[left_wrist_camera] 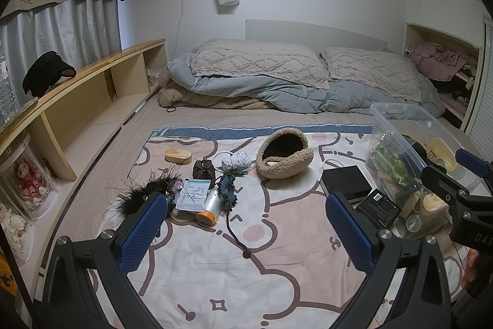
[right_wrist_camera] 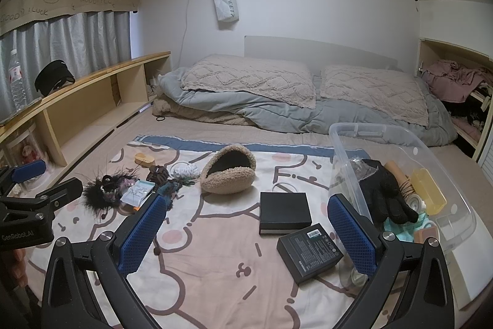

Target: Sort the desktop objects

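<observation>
The bed [right_wrist_camera: 92,125] is where the sorting is done, and a cartoon blanket [right_wrist_camera: 215,282] is spread on it. Small things are still scattered over the blanket, so the job looks only partly done. No thing is held right now, so the step in hand seems to be choosing the next thing to pick.

A clear bin [right_wrist_camera: 345,150] is seen on the right side of the blanket. A black glove [right_wrist_camera: 385,193] and a yellow box [right_wrist_camera: 429,190] are already laid inside it, with other bits that cannot be made out.

A fluffy bag [right_wrist_camera: 228,174] is set near the middle of the blanket. Two black boxes are placed just beside the bin: a plain box [right_wrist_camera: 283,211] and, nearer the camera, a printed box [right_wrist_camera: 308,252]. The printed box is seen between the wide fingers of the right tool [right_wrist_camera: 246,236], so it is likely the easiest next pick. For that, the tool must be brought lower and closed on the box sides, then lifted over the bin wall.

On the left side a feathery black thing [left_wrist_camera: 138,193], a paper packet [left_wrist_camera: 192,195] and a roll with an orange end [left_wrist_camera: 209,207] are piled close together.

The left tool [left_wrist_camera: 246,232] is held wide open with nothing in it, tipped down toward the blanket. The right tool is also wide open and empty, tipped down the same way. Both are held above the blanket, side by side.
</observation>
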`<state>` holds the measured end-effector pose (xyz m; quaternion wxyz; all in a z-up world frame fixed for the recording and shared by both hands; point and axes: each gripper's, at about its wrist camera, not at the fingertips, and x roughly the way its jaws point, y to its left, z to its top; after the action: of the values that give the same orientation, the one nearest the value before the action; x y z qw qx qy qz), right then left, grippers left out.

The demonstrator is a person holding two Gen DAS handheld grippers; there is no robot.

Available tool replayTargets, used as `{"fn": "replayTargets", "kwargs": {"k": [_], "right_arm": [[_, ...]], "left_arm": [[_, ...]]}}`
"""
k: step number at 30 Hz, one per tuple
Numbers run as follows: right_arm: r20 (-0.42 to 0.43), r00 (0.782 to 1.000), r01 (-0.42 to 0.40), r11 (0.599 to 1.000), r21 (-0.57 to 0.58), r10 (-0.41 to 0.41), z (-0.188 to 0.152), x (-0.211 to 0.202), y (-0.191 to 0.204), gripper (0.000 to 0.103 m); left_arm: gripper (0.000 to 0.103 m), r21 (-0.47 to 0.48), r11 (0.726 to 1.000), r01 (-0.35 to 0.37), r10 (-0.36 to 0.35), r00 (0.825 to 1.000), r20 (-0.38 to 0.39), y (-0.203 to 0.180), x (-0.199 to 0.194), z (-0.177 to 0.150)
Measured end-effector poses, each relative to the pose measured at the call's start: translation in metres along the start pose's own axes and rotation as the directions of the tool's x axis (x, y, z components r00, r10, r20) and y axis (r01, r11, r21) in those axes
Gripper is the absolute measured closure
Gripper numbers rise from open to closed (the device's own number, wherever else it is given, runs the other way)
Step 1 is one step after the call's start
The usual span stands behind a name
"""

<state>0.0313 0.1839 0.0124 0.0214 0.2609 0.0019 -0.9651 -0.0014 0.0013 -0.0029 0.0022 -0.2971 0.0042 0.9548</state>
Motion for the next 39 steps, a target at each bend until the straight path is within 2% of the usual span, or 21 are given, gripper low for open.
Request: {"fn": "replayTargets", "kwargs": {"k": [26, 39], "right_arm": [[0.001, 1.000, -0.004, 1.000, -0.011, 0.004, -0.004, -0.004, 0.006, 0.000], [0.003, 1.000, -0.019, 1.000, -0.010, 0.019, -0.004, -0.012, 0.006, 0.000]], "left_arm": [[0.000, 0.000, 1.000, 0.000, 0.000, 1.000, 0.001, 0.003, -0.002, 0.000], [0.000, -0.028, 0.999, -0.037, 0.038, 0.999, 0.021, 0.037, -0.012, -0.003]]}}
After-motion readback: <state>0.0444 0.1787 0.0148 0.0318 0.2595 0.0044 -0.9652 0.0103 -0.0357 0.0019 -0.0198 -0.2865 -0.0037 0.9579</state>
